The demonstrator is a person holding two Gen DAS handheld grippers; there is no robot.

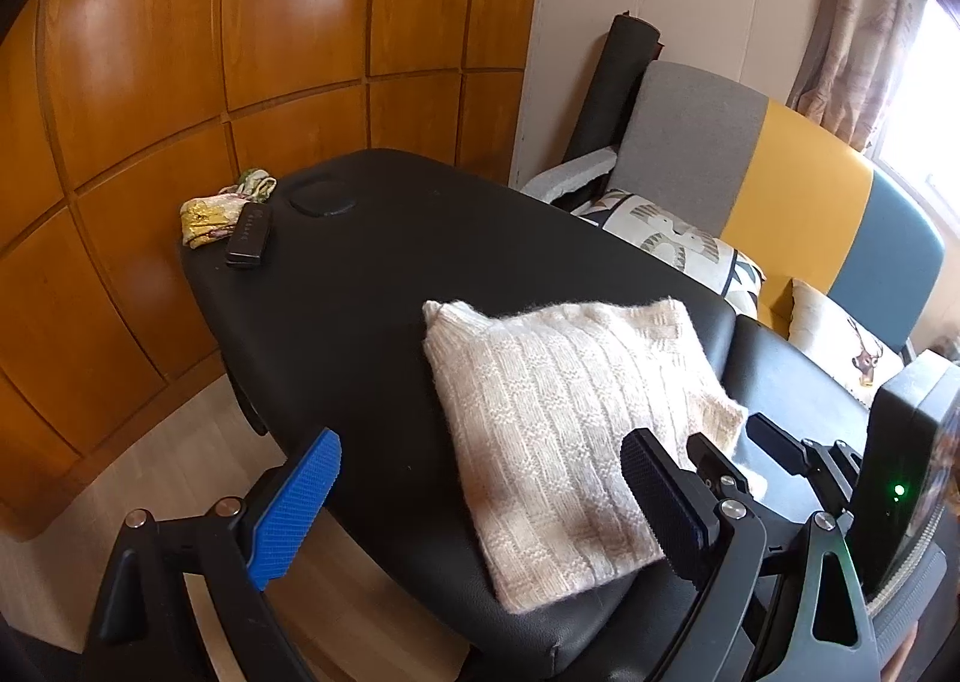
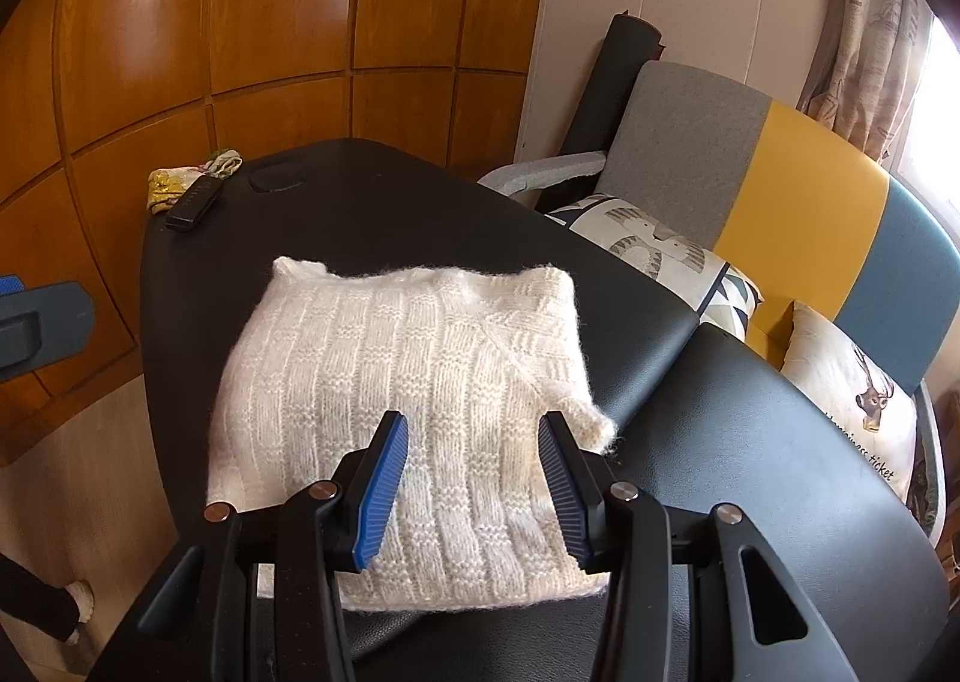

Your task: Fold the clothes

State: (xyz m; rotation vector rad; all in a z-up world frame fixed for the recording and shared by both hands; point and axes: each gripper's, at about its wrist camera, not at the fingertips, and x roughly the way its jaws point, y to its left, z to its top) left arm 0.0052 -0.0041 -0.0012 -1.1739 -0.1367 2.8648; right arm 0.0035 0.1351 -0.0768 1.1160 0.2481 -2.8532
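A cream knitted sweater [image 1: 558,418] [image 2: 408,376] lies folded into a square on the black padded table [image 1: 390,274] [image 2: 420,214]. In the left wrist view my left gripper [image 1: 480,502] stands wide open at the table's near left edge. Its blue pad is out over the floor, its dark pad is over the sweater's near corner, and nothing is gripped. My right gripper [image 2: 474,487] hovers open over the sweater's near edge, the knit lying flat beneath its pads. The right gripper [image 1: 735,442] also shows at the sweater's right corner in the left wrist view.
A black remote [image 1: 249,235] [image 2: 195,202] and a bundled patterned cloth [image 1: 207,220] [image 2: 165,187] sit at the table's far left corner. A grey, yellow and blue sofa [image 1: 798,202] with cushions flanks the right side. Wooden panelling is behind, and a socked foot [image 2: 78,598] stands on the floor.
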